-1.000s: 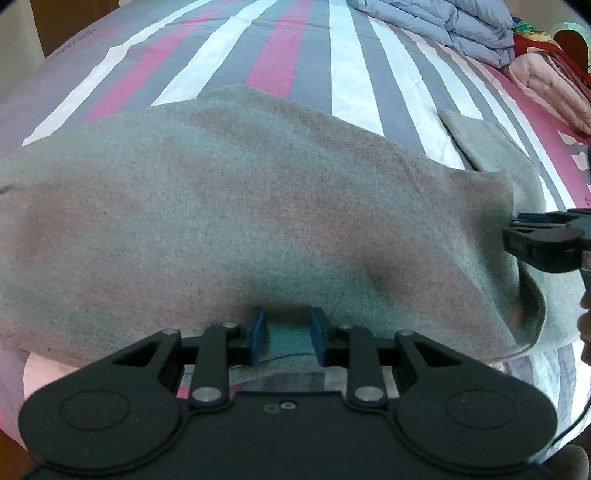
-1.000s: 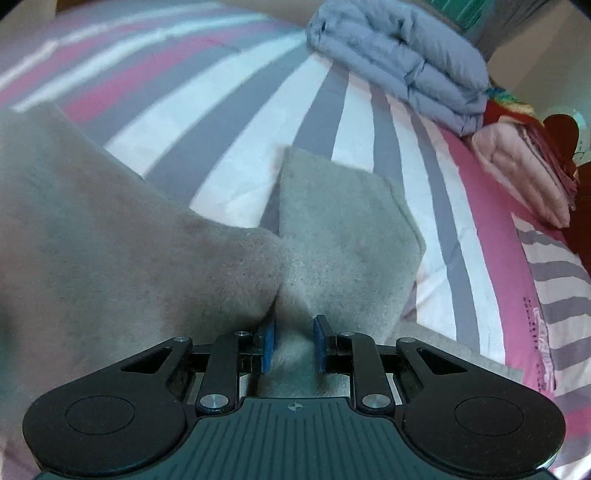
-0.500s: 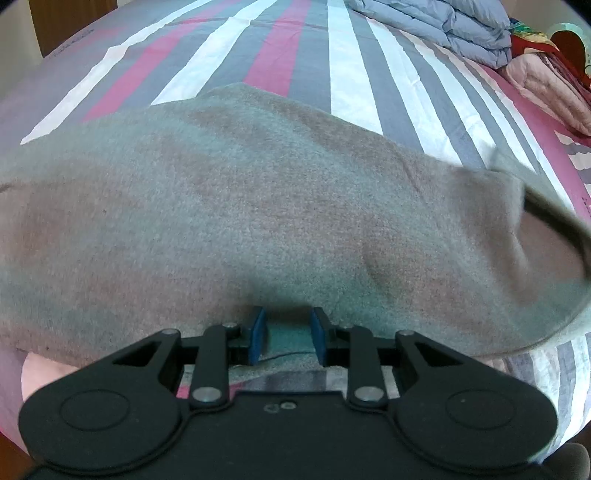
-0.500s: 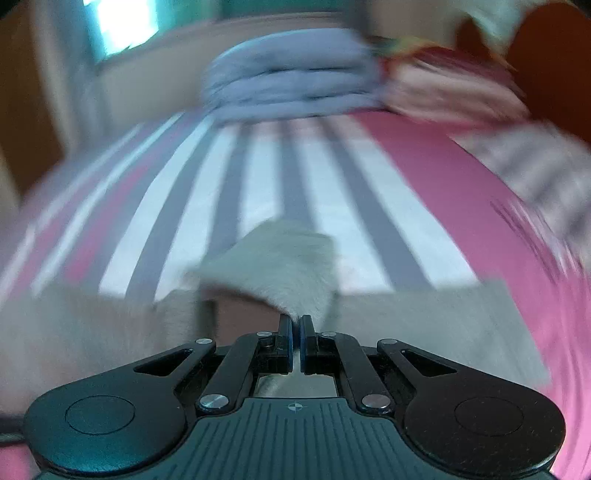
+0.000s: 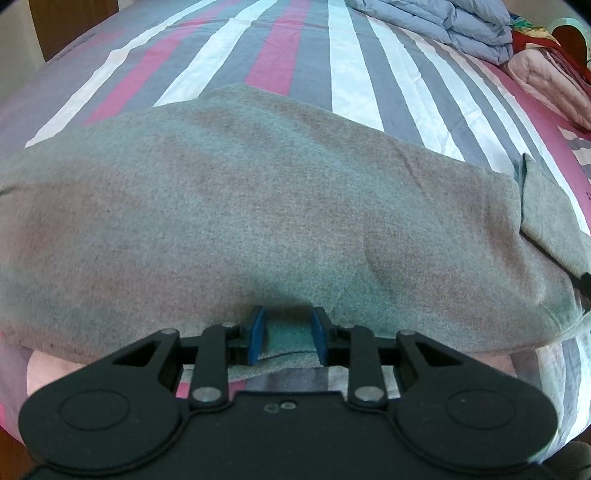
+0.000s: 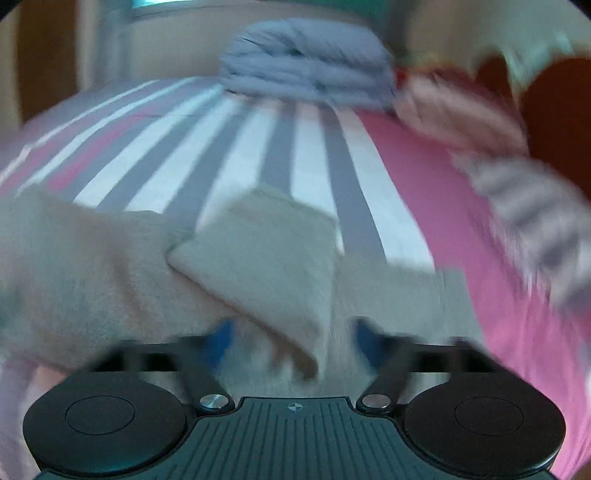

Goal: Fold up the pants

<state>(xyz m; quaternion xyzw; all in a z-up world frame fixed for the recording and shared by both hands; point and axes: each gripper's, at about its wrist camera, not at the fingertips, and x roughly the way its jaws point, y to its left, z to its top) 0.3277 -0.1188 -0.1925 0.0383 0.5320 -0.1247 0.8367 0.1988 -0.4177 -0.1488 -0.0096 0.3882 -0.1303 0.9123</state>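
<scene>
The grey pants (image 5: 258, 221) lie spread across the striped bed, filling the middle of the left wrist view. My left gripper (image 5: 287, 336) sits at their near edge with its blue pads apart and the hem between them, not pinched. In the blurred right wrist view the pants (image 6: 92, 266) lie at left, with a folded-over flap (image 6: 266, 251) resting just ahead of my right gripper (image 6: 291, 343). Its jaws stand wide apart, with cloth lying loose between them.
The striped bedsheet (image 5: 332, 55) stretches beyond the pants. A folded blue-grey duvet (image 5: 436, 26) and pink bedding (image 5: 546, 81) are stacked at the far right; the duvet (image 6: 306, 74) also shows far ahead in the right wrist view. A dark wooden headboard (image 6: 554, 118) stands at the right.
My right gripper shut on the pant-leg cloth, swung it over, then opened wide and let it go. The flap now lies folded over. The left gripper has not moved.
</scene>
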